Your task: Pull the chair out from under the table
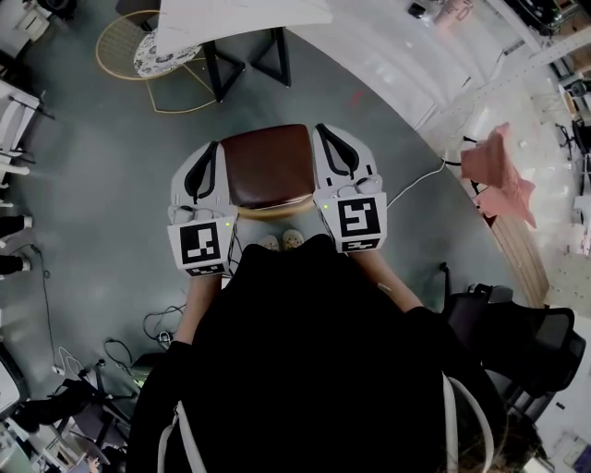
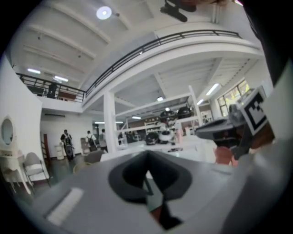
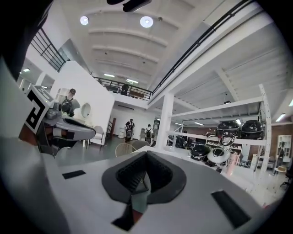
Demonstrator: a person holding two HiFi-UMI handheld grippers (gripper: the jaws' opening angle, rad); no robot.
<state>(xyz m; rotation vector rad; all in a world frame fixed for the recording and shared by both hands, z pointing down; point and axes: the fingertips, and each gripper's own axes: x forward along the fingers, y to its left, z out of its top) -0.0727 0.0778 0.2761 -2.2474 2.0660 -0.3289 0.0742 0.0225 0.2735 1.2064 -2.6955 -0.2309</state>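
1. Head view: the chair [image 1: 270, 164] stands clear of the table [image 1: 242, 17] beyond it, with bare floor between them. Pull judged done. The left gripper [image 1: 212, 148] and right gripper [image 1: 323, 131] flank the chair's seat. There is open floor left of the chair and a cable [image 1: 420, 180] to its right.
2. Left gripper view: jaws pressed together, empty.
3. Right gripper view: jaws pressed together, empty. No step appears left.

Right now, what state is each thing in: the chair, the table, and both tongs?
Chair: upright, fully clear of the table, nothing on its seat.
Table: standing beyond the chair, apart from it.
Left tongs: shut, nothing between them, pointing roughly level.
Right tongs: shut, nothing between them, pointing roughly level.
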